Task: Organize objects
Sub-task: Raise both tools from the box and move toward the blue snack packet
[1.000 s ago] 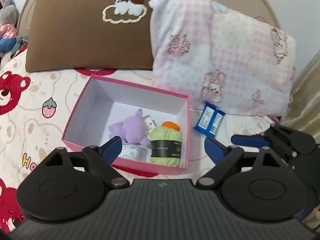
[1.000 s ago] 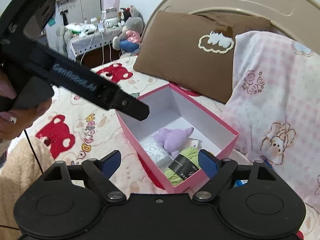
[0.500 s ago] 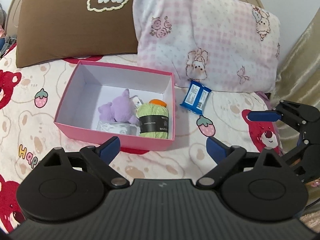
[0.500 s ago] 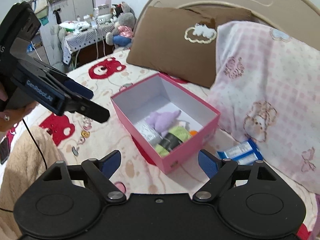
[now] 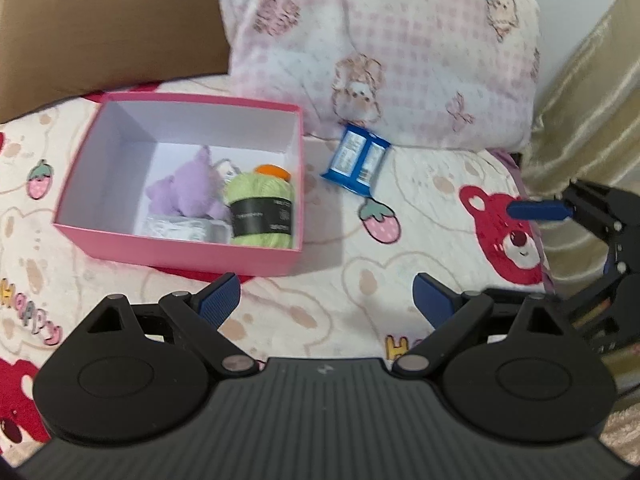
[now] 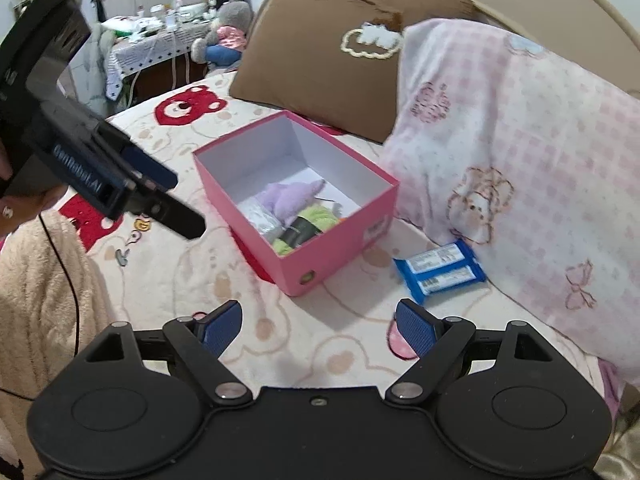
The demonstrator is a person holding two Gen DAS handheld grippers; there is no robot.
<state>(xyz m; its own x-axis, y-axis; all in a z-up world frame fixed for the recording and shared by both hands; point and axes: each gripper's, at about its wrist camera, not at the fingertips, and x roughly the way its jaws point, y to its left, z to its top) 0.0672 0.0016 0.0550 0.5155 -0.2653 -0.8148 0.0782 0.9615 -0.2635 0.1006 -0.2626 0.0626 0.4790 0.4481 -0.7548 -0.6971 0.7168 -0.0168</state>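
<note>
A pink box (image 5: 188,252) (image 6: 340,256) stands open on the bed, holding a purple plush toy (image 5: 188,192) (image 6: 292,200), a green yarn ball (image 5: 262,210) (image 6: 308,220), a silver packet (image 5: 180,230) and something orange (image 5: 272,170). A blue snack packet (image 5: 357,159) (image 6: 440,270) lies on the sheet between the box and the pink pillow. My left gripper (image 5: 326,298) hovers open and empty in front of the box. My right gripper (image 6: 318,326) is open and empty, short of the packet. Each gripper shows at the edge of the other's view.
A brown pillow (image 5: 108,24) (image 6: 320,76) and a pink checked pillow (image 5: 384,56) (image 6: 520,152) lean on the headboard. A gold curtain (image 5: 592,100) hangs to the right. A cluttered table with plush toys (image 6: 224,36) stands beyond the bed. A hand and fuzzy beige sleeve (image 6: 36,304) are at left.
Both grippers have drawn back and to the right from the box. The box has slid left in both views, and the blue packet is now well in sight. Both stay open.
</note>
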